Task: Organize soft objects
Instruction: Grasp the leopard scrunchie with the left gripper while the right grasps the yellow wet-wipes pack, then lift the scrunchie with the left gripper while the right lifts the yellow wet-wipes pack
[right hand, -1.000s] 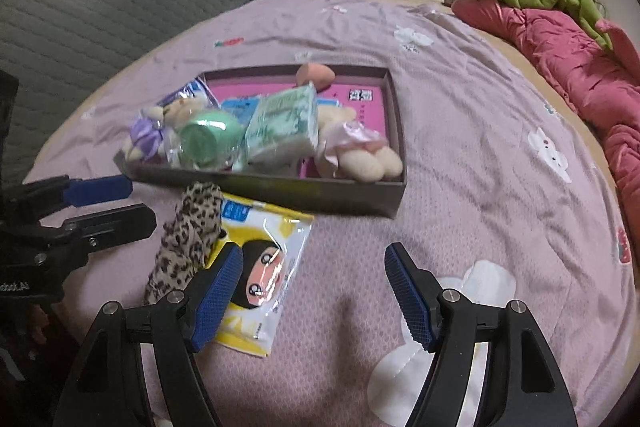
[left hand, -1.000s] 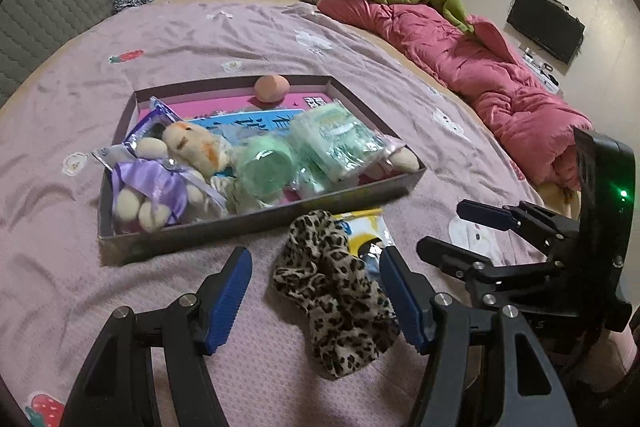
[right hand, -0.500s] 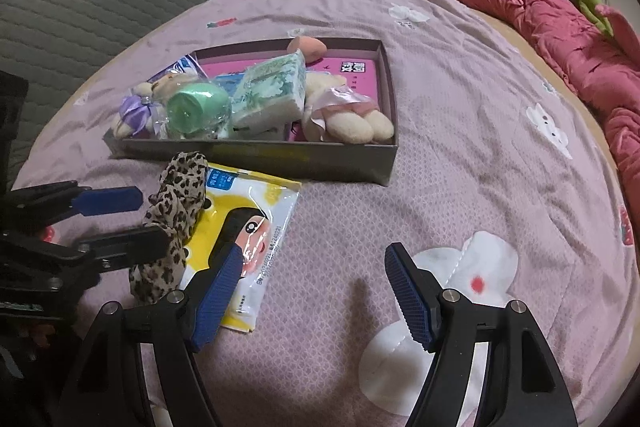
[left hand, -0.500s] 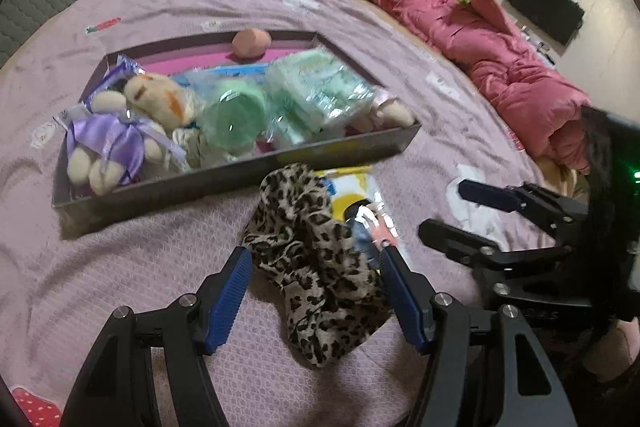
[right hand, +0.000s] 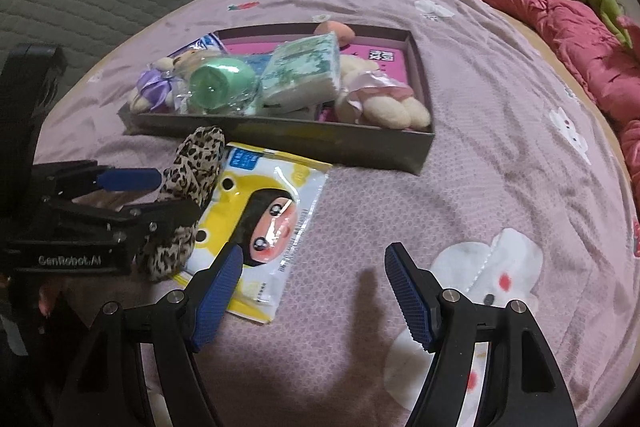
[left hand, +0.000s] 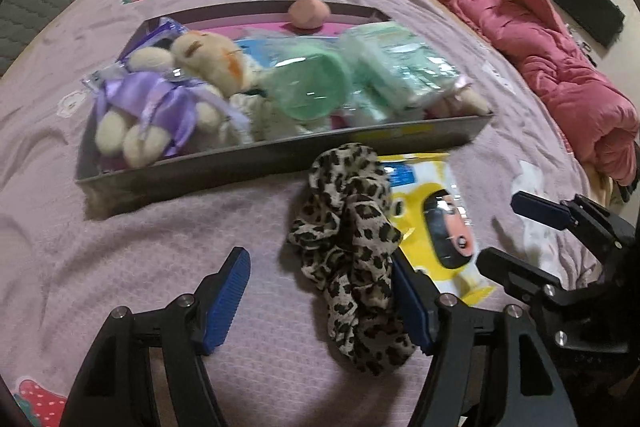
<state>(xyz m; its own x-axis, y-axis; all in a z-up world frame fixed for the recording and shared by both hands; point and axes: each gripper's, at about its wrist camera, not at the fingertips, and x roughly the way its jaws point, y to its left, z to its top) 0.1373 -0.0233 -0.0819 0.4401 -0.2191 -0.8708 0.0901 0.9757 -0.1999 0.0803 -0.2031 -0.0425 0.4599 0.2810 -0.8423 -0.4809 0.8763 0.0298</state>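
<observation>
Two soft items are lying on the bed just before the box (left hand: 280,163): a leopard scrunchie (left hand: 352,247) overlapping a slick yellow packet (right hand: 272,211). Left gripper (left hand: 320,301) is straddling the light, floppy scrunchie, jaws apart; pinching its bunched middle looks best.

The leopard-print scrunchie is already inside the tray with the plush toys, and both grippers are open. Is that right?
Not quite. The leopard-print scrunchie is not in the tray; it lies on the bedspread in front of the tray's near wall, partly over the yellow packet. The left wrist view shows this. The plush toys are in the tray, and the left gripper and right gripper are open.
</observation>
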